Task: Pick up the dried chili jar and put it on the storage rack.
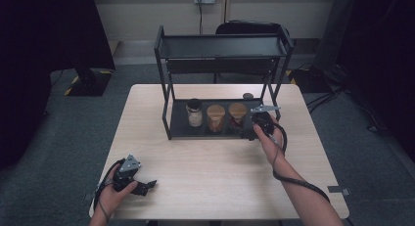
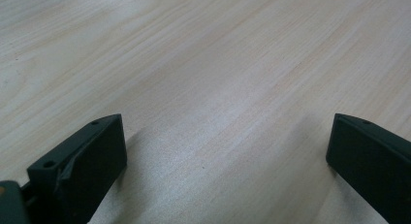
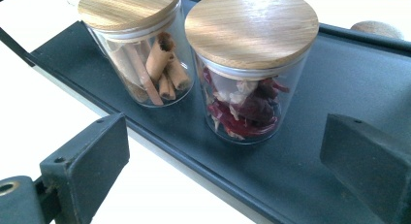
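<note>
Pale wood grain covers the bench (image 1: 210, 162) in the high view, where a black two-tier metal rack (image 1: 222, 45) holds three jars on its lower tray. The right gripper (image 1: 255, 122) sits just beside the round glass jar of dark red dried pieces with a bamboo lid (image 1: 238, 114); the left gripper (image 1: 143, 186) rests near the front edge.

In the left gripper view its fingers (image 2: 92, 156) stand released over bare wood.

In the right gripper view the fingers (image 3: 89, 161) are spread apart, the red-filled jar (image 3: 249, 64) upright between them farther off, the glass jar of cinnamon sticks (image 3: 138, 44) just beside it.
</note>
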`<act>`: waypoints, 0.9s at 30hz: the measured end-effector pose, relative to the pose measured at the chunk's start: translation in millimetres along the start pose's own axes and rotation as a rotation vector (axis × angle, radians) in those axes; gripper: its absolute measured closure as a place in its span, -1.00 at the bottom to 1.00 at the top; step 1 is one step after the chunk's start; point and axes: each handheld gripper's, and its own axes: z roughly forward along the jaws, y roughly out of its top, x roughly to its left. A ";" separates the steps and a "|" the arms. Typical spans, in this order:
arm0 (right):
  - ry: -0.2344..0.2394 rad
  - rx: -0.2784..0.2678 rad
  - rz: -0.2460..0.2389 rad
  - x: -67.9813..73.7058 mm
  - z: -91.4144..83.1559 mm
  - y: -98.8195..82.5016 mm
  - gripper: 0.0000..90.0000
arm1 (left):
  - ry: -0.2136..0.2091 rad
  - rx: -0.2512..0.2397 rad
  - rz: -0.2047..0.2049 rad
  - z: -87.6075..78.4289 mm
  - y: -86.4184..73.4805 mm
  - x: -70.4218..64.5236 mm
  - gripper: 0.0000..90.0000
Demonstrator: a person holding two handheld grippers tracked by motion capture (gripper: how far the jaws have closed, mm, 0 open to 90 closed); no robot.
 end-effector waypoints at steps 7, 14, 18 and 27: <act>0.017 0.007 0.002 3.2 -2.9 -4.6 -0.94 | 0.000 0.000 0.000 0.0 0.0 0.0 -0.99; 0.025 -0.001 0.002 2.6 -7.4 -8.2 -0.94 | 0.001 0.001 0.000 0.0 0.0 -0.1 -0.99; 0.028 0.000 -0.008 4.3 -10.6 -9.1 -0.94 | 0.001 0.001 0.000 0.0 0.0 -0.1 -0.99; 0.039 -0.005 -0.022 9.7 -15.6 -10.2 -0.94 | 0.001 0.001 0.000 0.0 0.0 -0.1 -0.99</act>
